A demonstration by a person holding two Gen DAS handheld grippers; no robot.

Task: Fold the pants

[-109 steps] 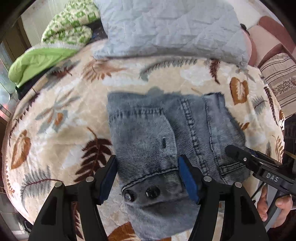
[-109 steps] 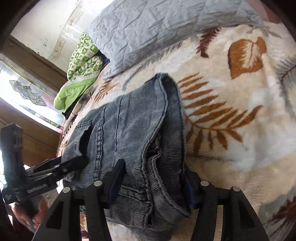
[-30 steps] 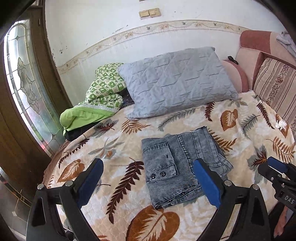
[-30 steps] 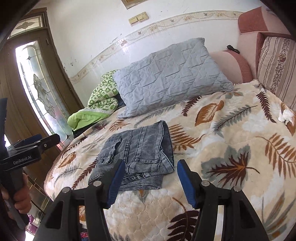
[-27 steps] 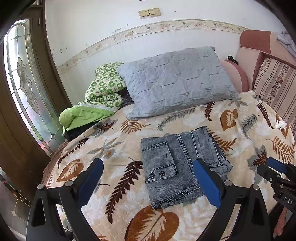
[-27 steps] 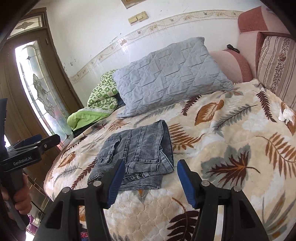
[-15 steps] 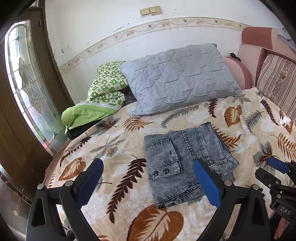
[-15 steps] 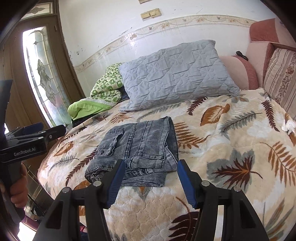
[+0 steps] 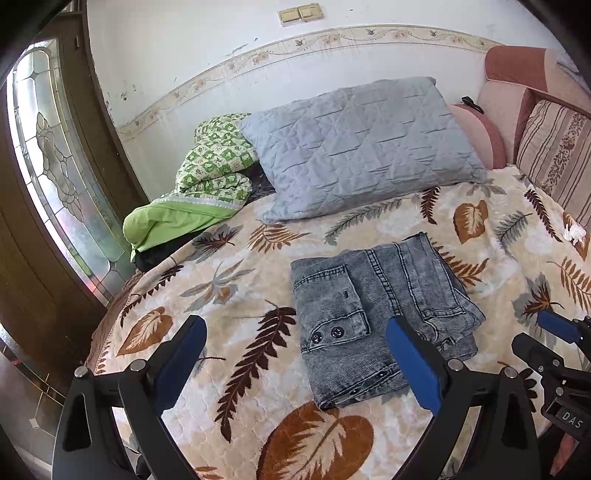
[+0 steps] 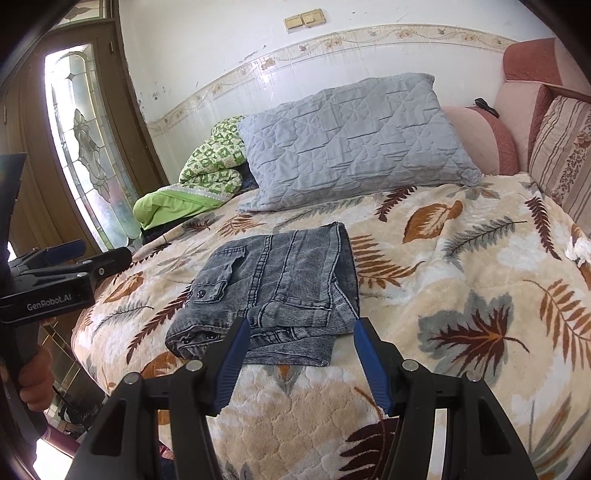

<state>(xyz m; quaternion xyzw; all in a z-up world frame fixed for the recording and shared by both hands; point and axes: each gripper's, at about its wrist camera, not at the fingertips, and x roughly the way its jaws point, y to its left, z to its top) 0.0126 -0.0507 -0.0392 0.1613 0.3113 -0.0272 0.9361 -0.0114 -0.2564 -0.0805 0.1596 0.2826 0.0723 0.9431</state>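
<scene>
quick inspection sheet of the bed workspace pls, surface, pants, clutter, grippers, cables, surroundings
surface: leaf-print blanket covering the bed
job's things: grey jeans folded into a compact stack, lying flat, nothing touching them
clutter: grey pillow, green quilt, small white scrap at the blanket's right edge
grippers: left gripper open and empty; right gripper open and empty; both short of the jeans
cables: nothing seen
surroundings: stained-glass door, wall switches, striped cushion

My left gripper and right gripper are black plastic frames with blue pads and silver screws; I read white "GenRobot.AI" lettering on the left one's side and "DAS" on the right's, each with a black handle
</scene>
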